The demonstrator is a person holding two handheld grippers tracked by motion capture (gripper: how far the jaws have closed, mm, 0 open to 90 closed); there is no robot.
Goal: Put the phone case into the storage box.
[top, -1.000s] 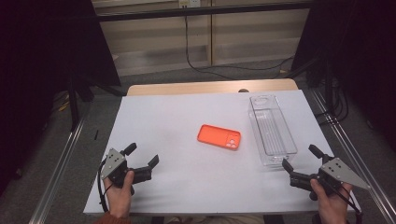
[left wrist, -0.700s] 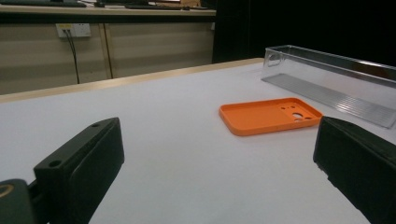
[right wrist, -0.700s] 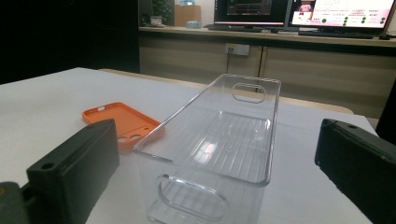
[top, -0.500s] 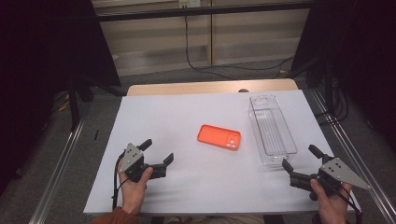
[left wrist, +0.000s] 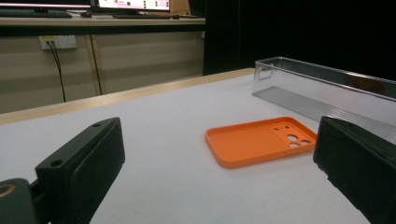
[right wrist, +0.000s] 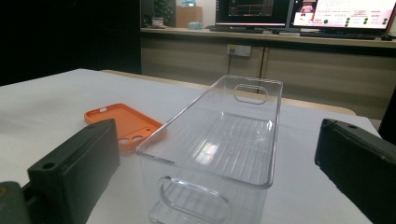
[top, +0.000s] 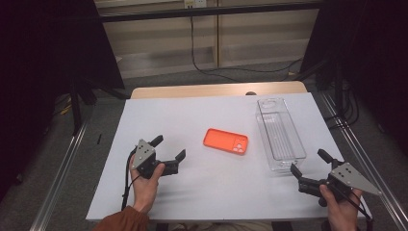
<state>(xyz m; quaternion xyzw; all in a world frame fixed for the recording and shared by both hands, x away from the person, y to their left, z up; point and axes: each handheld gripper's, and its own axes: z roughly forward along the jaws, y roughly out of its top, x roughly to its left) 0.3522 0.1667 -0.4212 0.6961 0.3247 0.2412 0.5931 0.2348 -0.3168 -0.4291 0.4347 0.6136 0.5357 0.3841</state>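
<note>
Since a second ago, the left gripper (top: 168,147) has slid forward and inward over the white table (top: 144,115), from near the front left edge toward the middle, while the right gripper (top: 309,161) has stayed at the front right corner, unmoved.

Nearest the person, both hands rest low by the table's front edge, each gripper pointing away toward the work. The left one now aims straight at the orange phone case (top: 225,141); in the left gripper view the case (left wrist: 260,145) lies between the two black jaws and ahead of them, which reads as lining up for a grasp. Its jaws stand wide apart, holding nothing and touching nothing, with bare table between them and the case.

The right gripper faces the near end of the clear plastic bin (top: 280,133). Its jaws are spread wide as well, empty, and the bin (right wrist: 219,140) sits just ahead of them, framed but not touched. That hand seems to wait, perhaps to steady the bin.

Farther out, the case lies flat with its hollow side up, near the table's middle, camera holes toward the bin. It is just left of the bin, apart from it. The bin stands upright and empty, lengthwise toward the far edge, probably the place meant for the case.
</note>
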